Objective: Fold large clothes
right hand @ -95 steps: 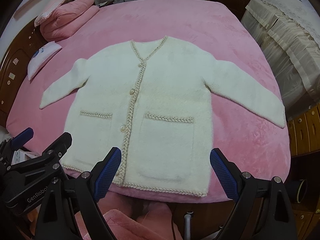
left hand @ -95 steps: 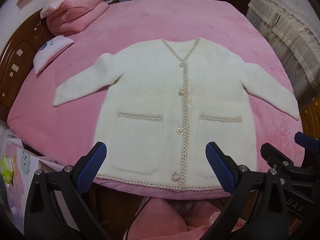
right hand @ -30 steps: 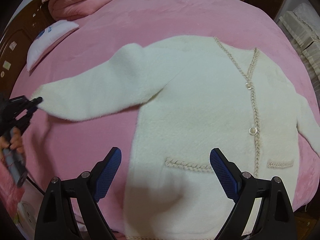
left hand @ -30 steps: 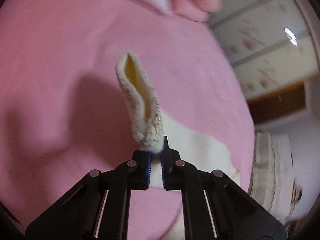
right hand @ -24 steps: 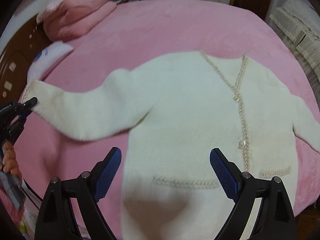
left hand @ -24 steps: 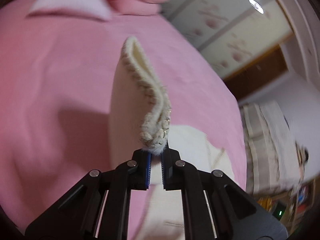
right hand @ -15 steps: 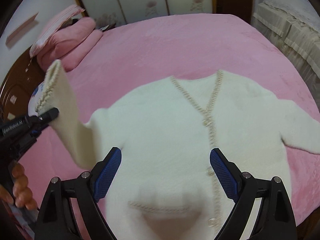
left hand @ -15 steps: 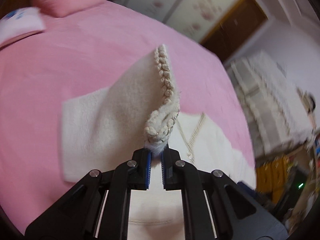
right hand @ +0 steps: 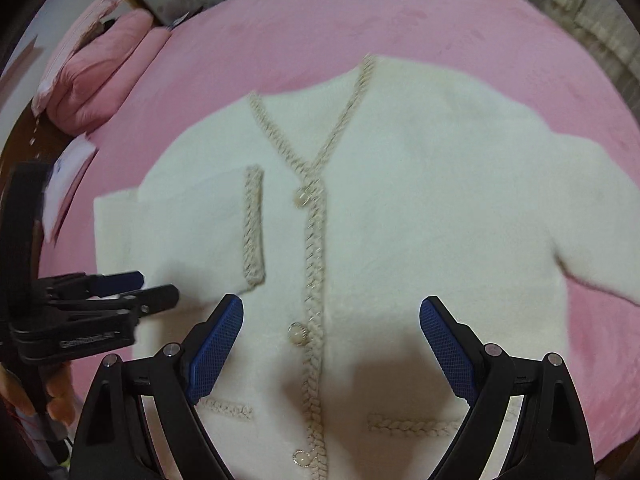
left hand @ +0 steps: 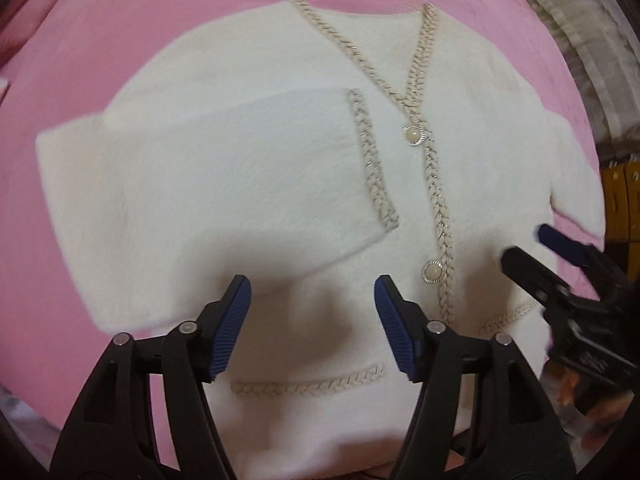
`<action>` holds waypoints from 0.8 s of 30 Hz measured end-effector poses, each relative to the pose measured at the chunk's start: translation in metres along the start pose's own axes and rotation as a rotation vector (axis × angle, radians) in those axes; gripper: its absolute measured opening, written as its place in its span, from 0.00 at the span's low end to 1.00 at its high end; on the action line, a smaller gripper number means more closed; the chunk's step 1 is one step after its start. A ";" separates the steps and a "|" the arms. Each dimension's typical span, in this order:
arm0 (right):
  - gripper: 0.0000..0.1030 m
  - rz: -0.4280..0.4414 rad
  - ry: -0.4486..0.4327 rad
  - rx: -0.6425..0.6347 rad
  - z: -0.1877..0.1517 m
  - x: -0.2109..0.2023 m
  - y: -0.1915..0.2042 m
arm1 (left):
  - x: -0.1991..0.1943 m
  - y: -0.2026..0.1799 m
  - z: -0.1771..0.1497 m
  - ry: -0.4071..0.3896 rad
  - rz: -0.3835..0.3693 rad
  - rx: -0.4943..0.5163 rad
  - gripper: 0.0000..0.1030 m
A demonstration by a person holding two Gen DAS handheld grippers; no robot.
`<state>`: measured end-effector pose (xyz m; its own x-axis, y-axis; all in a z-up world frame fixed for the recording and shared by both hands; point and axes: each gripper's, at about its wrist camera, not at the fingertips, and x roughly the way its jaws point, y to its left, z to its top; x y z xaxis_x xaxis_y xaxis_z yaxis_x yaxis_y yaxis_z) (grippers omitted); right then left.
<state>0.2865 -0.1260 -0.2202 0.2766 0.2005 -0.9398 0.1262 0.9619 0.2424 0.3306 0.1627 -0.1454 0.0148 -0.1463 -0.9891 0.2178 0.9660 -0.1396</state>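
Soft overhead indoor light, slight motion blur, dark fisheye vignette bending the edges.

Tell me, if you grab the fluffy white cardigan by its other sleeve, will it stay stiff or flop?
Probably flop: the cardigan looks soft, and its folded sleeve lies limp across the chest. Its fuzzy knit likely grips rather than slips. It probably won't slide much on the plush pink blanket.

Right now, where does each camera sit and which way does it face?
Left wrist: behind the left tool, jaws open and empty, aimed down at the cardigan with its folded sleeve; the right tool shows at right.
Right wrist: behind the right tool, angled down over the cardigan; the left tool shows at left.
Shared: cardigan, folded sleeve, pink bedspread.
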 end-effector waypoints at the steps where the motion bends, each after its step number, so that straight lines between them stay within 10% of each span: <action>1: 0.78 0.027 0.016 -0.012 -0.001 0.006 0.004 | 0.000 -0.001 -0.008 0.000 0.000 -0.032 0.64; 9: 0.54 0.163 0.126 -0.127 0.019 0.083 0.061 | 0.002 0.077 -0.067 -0.052 0.157 -0.306 0.64; 15: 0.24 -0.073 0.209 -0.291 0.024 0.129 0.095 | 0.012 0.118 -0.079 0.014 0.193 -0.384 0.64; 24: 0.11 0.010 -0.094 -0.172 0.031 0.041 0.035 | 0.009 0.129 -0.077 -0.017 0.166 -0.392 0.64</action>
<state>0.3315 -0.0894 -0.2431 0.3658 0.2000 -0.9090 -0.0391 0.9791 0.1996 0.2840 0.3022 -0.1756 0.0354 0.0175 -0.9992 -0.1767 0.9842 0.0110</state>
